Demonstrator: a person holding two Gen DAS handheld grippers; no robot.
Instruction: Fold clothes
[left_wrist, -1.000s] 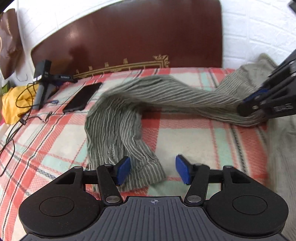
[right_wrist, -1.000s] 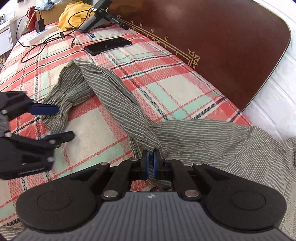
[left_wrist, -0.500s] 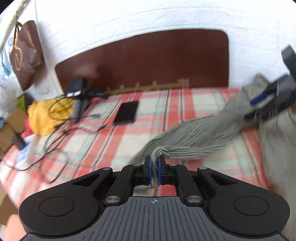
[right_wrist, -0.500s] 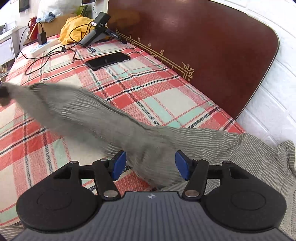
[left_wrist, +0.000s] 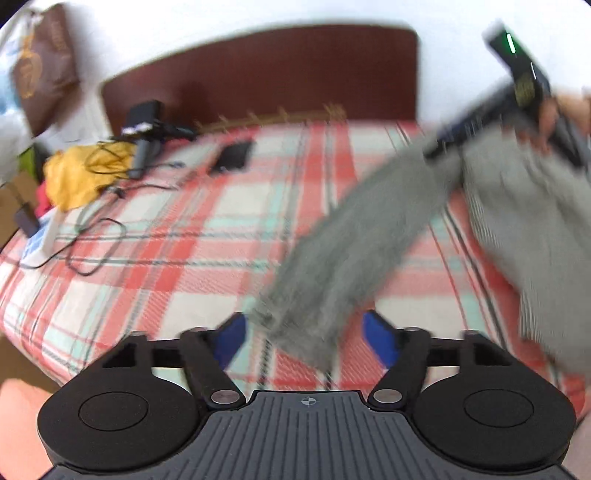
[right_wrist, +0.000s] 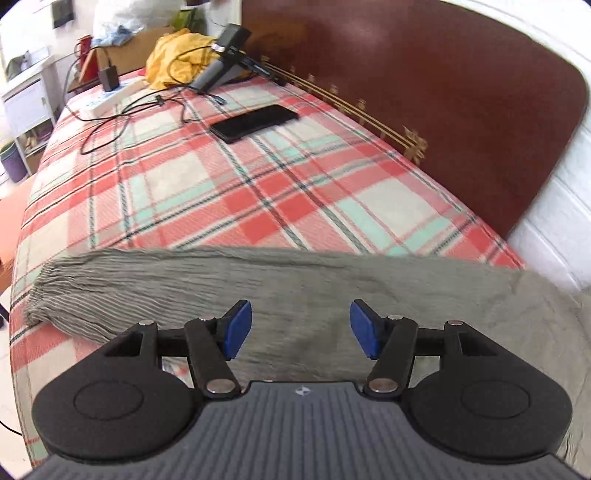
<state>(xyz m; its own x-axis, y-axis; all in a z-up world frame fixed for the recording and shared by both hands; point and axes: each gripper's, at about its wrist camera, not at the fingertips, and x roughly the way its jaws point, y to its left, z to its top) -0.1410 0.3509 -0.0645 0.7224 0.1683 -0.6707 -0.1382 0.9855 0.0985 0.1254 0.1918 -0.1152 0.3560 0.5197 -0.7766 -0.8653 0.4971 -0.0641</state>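
A bed (right_wrist: 207, 192) under a red, cream and mint plaid blanket fills both views, backed by a dark brown headboard (right_wrist: 424, 85) with gold trim and a white wall (right_wrist: 561, 206). In the right wrist view a black phone (right_wrist: 254, 122) lies face up at 12 o'clock on the blanket. Past it, toward 11 o'clock, sit a yellow cloth (right_wrist: 177, 59), a black stand (right_wrist: 225, 62), a charger (right_wrist: 109, 77) on a white power strip and loose cables (right_wrist: 122, 122). A white cabinet (right_wrist: 26, 103) stands off the bed's far end at 10 o'clock. A brown bag (left_wrist: 44, 70) hangs on the wall at 10 o'clock in the left wrist view.

The grey striped garment (right_wrist: 221, 284) lies across the near edge of the bed, its sleeve stretched toward 9 o'clock.

The right tool (right_wrist: 301, 328) is spread wide over the garment and grips nothing. The left tool (left_wrist: 301, 334) is also spread wide; the blurred sleeve end (left_wrist: 310, 314) sits between its blue pads, touching neither.
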